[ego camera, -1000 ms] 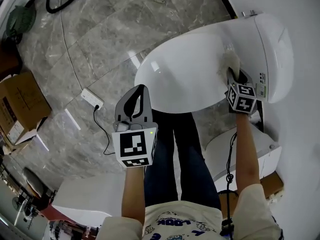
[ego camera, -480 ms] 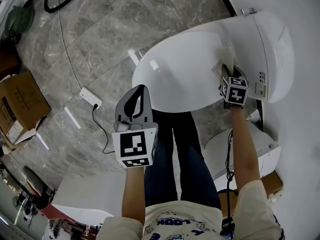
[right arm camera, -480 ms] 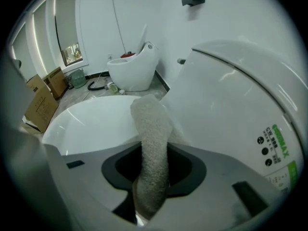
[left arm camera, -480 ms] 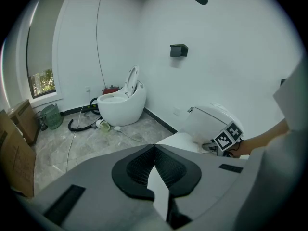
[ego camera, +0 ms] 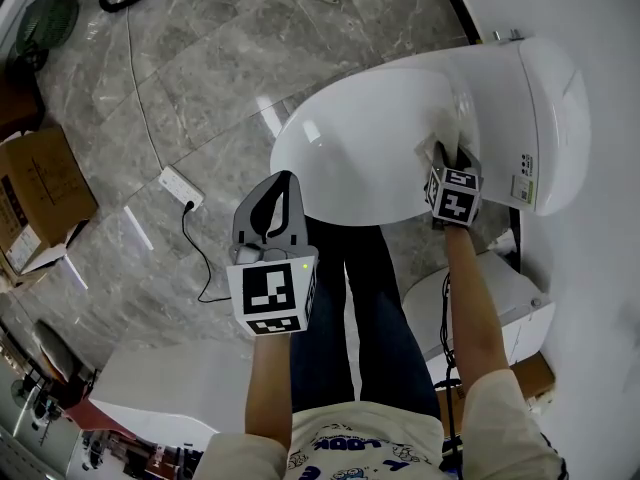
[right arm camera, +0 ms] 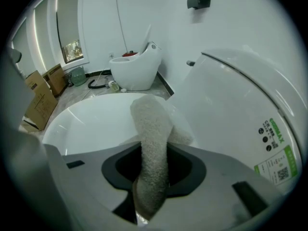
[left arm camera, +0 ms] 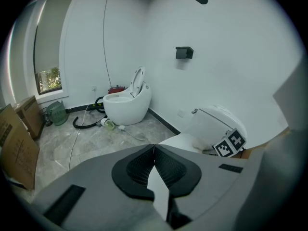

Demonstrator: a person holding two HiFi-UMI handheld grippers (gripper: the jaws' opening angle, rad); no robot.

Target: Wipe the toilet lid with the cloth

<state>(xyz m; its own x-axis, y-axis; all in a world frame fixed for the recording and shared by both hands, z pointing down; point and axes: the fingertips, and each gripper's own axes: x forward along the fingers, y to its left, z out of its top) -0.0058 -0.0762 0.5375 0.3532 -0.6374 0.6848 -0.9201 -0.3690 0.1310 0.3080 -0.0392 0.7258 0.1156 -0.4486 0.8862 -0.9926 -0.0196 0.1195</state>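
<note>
Head view: power strip (ego camera: 181,188) near toilet lid (ego camera: 360,138)

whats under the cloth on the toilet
The cloth, clamped in the right tool, rests its far end on the closed white toilet lid. The patch of lid beneath it is covered, so any dirt or wetness there cannot be seen.

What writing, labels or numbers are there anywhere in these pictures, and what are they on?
Nothing can be read with certainty.
Sticker on the toilet: green edge, small print and a square code, too small to read.
Cardboard box: printed label, too blurred to read.
Shirt: blue letters, not clear enough to read.
</note>
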